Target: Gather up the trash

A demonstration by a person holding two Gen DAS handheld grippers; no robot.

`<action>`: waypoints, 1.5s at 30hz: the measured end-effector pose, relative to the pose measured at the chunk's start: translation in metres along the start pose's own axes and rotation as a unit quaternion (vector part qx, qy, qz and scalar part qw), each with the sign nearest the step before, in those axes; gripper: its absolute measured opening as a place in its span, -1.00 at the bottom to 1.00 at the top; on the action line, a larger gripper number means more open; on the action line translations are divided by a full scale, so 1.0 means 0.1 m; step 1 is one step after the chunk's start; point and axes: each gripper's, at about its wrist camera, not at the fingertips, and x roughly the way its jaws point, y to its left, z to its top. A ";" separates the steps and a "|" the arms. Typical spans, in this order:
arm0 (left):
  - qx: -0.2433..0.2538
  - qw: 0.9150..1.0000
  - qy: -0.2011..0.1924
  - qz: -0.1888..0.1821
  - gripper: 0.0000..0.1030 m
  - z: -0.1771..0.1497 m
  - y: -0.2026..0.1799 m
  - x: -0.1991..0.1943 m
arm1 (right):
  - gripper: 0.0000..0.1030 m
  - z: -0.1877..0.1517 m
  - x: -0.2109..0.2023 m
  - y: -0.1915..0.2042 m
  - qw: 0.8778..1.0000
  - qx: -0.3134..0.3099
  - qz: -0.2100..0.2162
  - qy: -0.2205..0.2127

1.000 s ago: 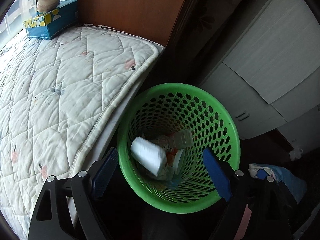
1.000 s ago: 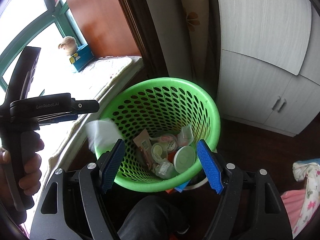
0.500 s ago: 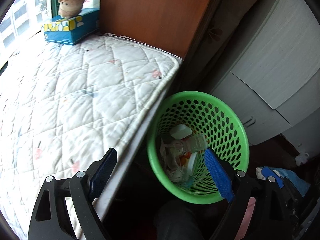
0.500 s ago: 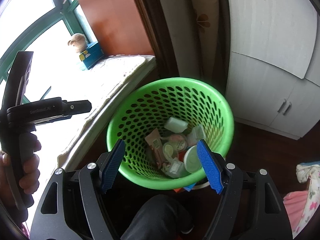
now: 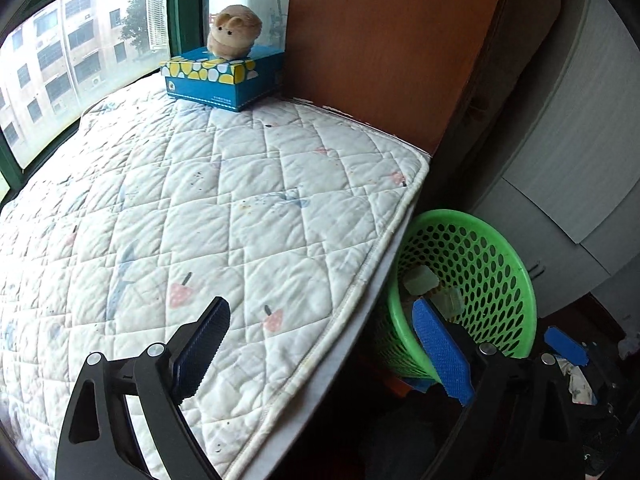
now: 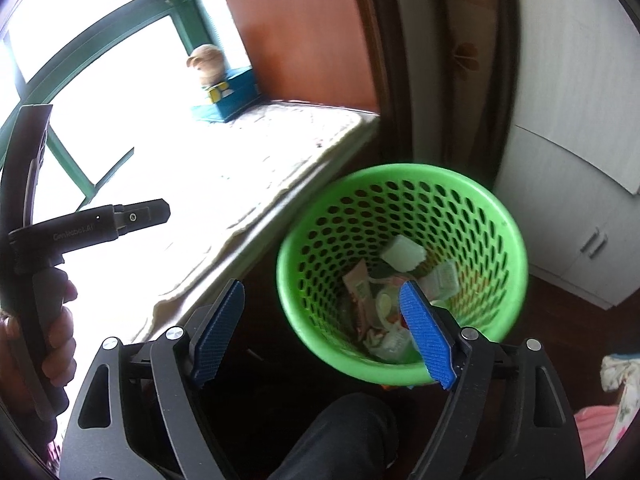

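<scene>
Round green perforated plastic basket point(image 6: 404, 276) stands on the dark floor, just beside the edge of the white quilted mattress pad point(image 5: 192, 216) and near the pale grey cabinet doors point(image 6: 568, 216); inside it lies the collected trash point(image 6: 394, 292): a white crumpled wad, wrappers, small clear tubs, a round lid, all at the bottom. Left gripper point(image 5: 324, 354) hangs over the mattress edge, jaws wide apart with nothing between them, one blue ribbed pad over the quilt, the other in front of the basket wall. Right gripper point(image 6: 326, 330) tilts down towards the basket, jaws apart and empty, having just been opening wider; its right pad overlaps the basket's near side in view. A hand point(image 6: 48, 336) grips the black handle of the left tool at the left margin of the right wrist view. On the far corner of the mattress sits a blue and yellow tissue box point(image 5: 224, 78) with a tan plush toy point(image 5: 234, 32) on top, against the green-framed window point(image 5: 88, 52); a reddish wooden panel point(image 5: 384, 44) rises beside it.
</scene>
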 end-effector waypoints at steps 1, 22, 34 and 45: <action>0.001 1.000 -0.005 0.006 0.74 -0.02 0.04 -0.03 | 0.59 0.01 0.00 0.04 1.000 -0.004 0.001 -0.001; -0.056 0.993 -0.044 0.093 0.87 -0.50 0.91 -0.58 | 0.71 0.13 0.04 0.71 0.998 -0.063 0.026 -0.017; -0.074 0.986 -0.054 0.138 0.87 -0.75 1.21 -0.80 | 0.74 0.10 0.10 1.03 0.995 -0.088 0.040 -0.017; -0.084 0.984 -0.063 0.144 0.87 -0.84 1.27 -0.89 | 0.77 0.07 0.08 1.06 0.995 -0.088 0.040 -0.020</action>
